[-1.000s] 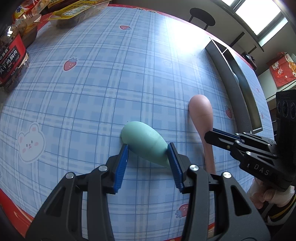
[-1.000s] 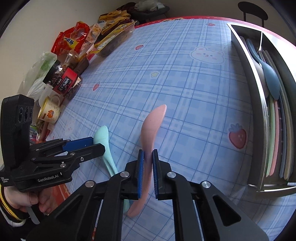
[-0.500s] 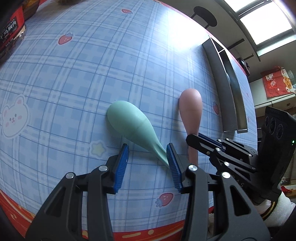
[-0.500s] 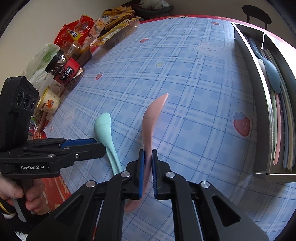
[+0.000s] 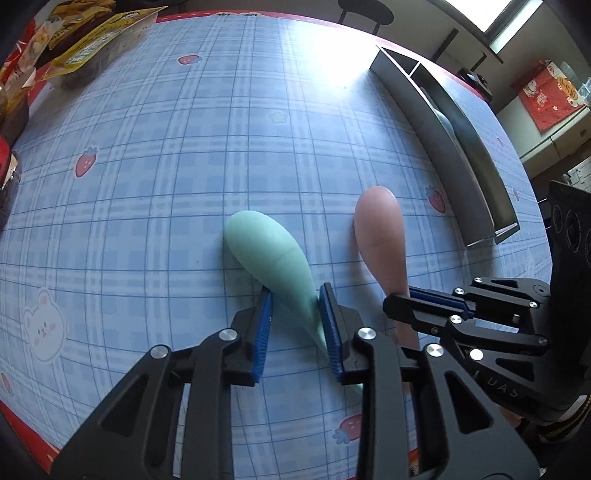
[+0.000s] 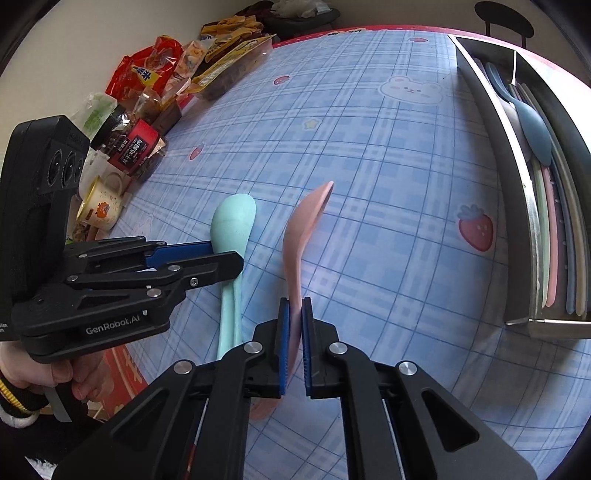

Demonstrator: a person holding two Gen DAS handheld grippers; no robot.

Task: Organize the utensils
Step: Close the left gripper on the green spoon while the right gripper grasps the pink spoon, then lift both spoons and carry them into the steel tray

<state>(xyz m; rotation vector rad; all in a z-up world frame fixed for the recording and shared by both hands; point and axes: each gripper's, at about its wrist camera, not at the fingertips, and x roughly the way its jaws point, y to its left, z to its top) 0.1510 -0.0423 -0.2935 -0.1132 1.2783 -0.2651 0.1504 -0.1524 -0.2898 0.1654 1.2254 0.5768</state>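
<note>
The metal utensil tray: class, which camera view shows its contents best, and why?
The right wrist view. It looks into the metal utensil tray, showing the blue spoon and other utensils in it. The left wrist view shows mostly its outer wall, the inside largely hidden.

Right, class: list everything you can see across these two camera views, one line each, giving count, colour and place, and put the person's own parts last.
Green spoon: one, mint green, on the tablecloth, handle between the left fingers.
Pink spoon: one, pink, bowl raised, handle clamped.
Tray: one, metal, at the table's right side, holding several pastel utensils.
Tablecloth: one, blue plaid with strawberries and bears.
Snack packets: several, red and yellow, at the far left edge.
Mug: one, cream, at the left edge.
Stool: one, black, beyond the table.
Left gripper: black, blue pads, open.
Right gripper: black, blue pads, shut.
</note>
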